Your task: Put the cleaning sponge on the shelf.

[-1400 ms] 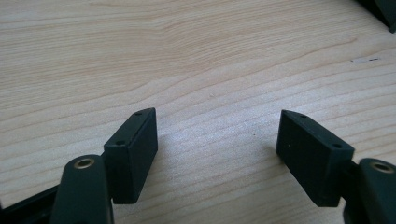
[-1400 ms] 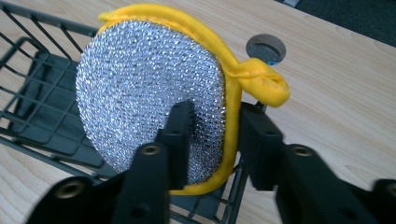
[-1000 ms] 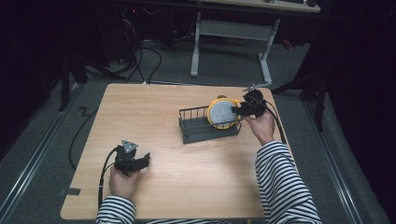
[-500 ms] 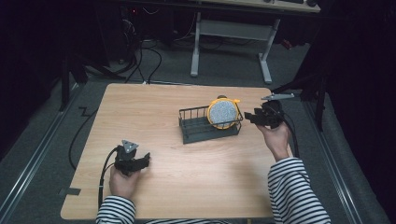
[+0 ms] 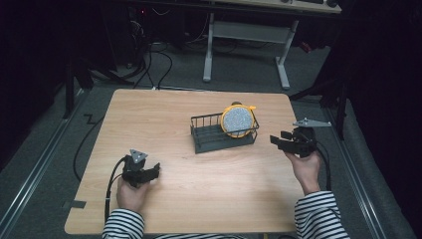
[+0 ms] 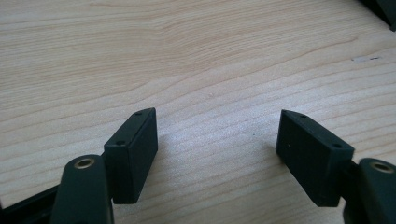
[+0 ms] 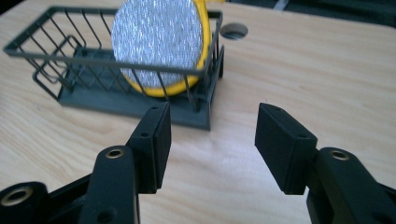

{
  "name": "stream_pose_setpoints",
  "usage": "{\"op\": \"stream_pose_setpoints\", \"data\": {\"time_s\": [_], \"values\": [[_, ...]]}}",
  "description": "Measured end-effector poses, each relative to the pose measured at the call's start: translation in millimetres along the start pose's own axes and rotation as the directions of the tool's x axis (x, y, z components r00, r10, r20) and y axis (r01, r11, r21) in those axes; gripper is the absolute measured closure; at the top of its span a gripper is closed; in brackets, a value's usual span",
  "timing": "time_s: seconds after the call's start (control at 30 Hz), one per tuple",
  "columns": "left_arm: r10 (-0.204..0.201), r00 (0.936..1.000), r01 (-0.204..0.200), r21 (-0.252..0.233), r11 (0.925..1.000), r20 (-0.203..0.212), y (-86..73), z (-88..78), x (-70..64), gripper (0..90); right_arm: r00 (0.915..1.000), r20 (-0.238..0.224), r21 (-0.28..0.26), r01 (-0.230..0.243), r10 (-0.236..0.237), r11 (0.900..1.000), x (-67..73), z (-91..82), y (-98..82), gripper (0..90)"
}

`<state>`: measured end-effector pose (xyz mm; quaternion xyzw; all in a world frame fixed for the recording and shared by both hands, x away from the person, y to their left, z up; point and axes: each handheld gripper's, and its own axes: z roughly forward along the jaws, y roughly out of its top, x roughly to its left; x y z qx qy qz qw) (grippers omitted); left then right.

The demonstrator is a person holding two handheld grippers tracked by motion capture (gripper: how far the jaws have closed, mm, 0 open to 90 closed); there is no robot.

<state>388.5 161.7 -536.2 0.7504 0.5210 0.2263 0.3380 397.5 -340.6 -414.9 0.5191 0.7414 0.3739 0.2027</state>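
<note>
A dark wire rack (image 5: 209, 137) (image 7: 70, 70) stands on the wooden table (image 5: 164, 119). In its right end a round yellow-rimmed disc with a grey speckled face (image 5: 238, 119) (image 7: 159, 42) stands on edge. My right gripper (image 5: 279, 141) (image 7: 212, 135) hovers at the table's right edge, to the right of the rack, pointing at it; its jaws are apart with only bare wood between them. Near the front left, my left gripper (image 5: 155, 170) (image 6: 217, 144) rests low over the table, open, with nothing between its fingers.
A round hole (image 7: 233, 31) in the tabletop lies just behind the rack. Cables (image 5: 89, 144) trail off the table's left side to the floor. A white-legged desk frame (image 5: 246, 45) stands behind the table. Bare wood spreads between the two hands.
My right gripper has pulled away from the disc in the rack and moved right and toward the near side, empty. The left gripper has kept still.
</note>
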Motion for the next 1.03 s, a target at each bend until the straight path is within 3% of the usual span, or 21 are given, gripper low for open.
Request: {"op": "stream_pose_setpoints", "data": {"time_s": [0.13, 0.27, 0.3, 0.43, 0.63, 0.73, 0.77, 1.03], "values": [[0.001, 1.0000, -0.001, 0.000, 1.0000, 0.000, 0.0, 0.0, 0.0, 30.1, 0.9991, 0.030, 0.010, 0.030, -0.030, 1.000, 6.3, 1.2, -16.0, 46.9], [0.000, 1.0000, 0.000, 0.000, 1.0000, 0.001, 0.0, 0.0, -0.1, 30.1, 0.9970, 0.051, 0.025, 0.057, -0.058, 0.998, 12.5, 13.0, -40.4, 45.7], [0.001, 1.0000, -0.001, 0.000, 1.0000, 0.001, 0.0, 0.0, 0.0, 30.1, 0.9962, 0.069, 0.017, 0.052, -0.053, 0.998, 13.4, 20.0, -54.0, 45.5], [0.001, 1.0000, -0.001, 0.000, 1.0000, 0.001, 0.0, 0.0, -0.1, 30.0, 0.9979, 0.063, 0.022, 0.012, -0.013, 1.000, 11.1, 29.5, -72.6, 43.6], [0.000, 1.0000, 0.000, 0.000, 1.0000, 0.000, 0.0, 0.0, -0.1, 30.0, 0.9943, 0.105, 0.036, -0.024, 0.020, 0.999, 9.7, 42.4, -104.3, 41.4], [0.001, 1.0000, -0.001, 0.000, 1.0000, 0.000, 0.0, 0.0, -0.1, 30.0, 0.9922, 0.125, 0.045, -0.015, 0.009, 0.999, 10.3, 45.5, -109.7, 40.7], [0.001, 1.0000, -0.001, 0.000, 1.0000, 0.000, -0.1, 0.0, -0.1, 30.1, 0.9889, 0.146, 0.056, 0.018, -0.026, 0.998, 13.7, 47.4, -112.5, 40.1], [0.001, 1.0000, -0.001, 0.000, 1.0000, 0.001, -0.1, -0.1, -0.2, 30.0, 0.9898, 0.140, 0.056, 0.018, -0.026, 0.998, 13.0, 47.7, -112.4, 39.0]]}}
